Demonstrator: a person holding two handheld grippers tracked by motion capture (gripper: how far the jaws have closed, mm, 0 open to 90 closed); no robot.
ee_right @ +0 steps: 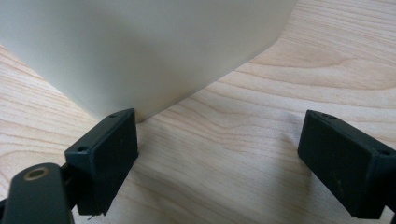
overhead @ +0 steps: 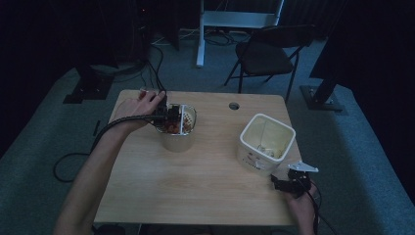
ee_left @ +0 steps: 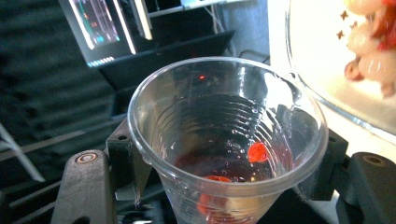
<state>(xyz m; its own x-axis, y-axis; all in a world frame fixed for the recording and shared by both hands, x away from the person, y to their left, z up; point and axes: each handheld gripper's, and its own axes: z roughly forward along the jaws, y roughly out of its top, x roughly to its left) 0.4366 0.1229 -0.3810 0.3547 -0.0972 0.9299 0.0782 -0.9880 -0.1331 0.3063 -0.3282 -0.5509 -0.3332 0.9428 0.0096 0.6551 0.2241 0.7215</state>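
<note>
My left gripper is shut on a clear plastic cup near its rim, one jaw on each side. Red liquid and a few red bits lie in the cup's bottom. It hangs right beside a white bowl of pale and red food pieces, over the back left of the wooden table. The bowl rests on top of a pale container. At the front right, my right gripper stands open with nothing between its jaws. This right gripper faces the corner of a white square tub.
The white tub stands open-topped at the table's right, with small scraps inside. A cable hole sits near the back edge. A folding chair and a stand's legs are on the carpet behind the table. Cables trail off the left side.
</note>
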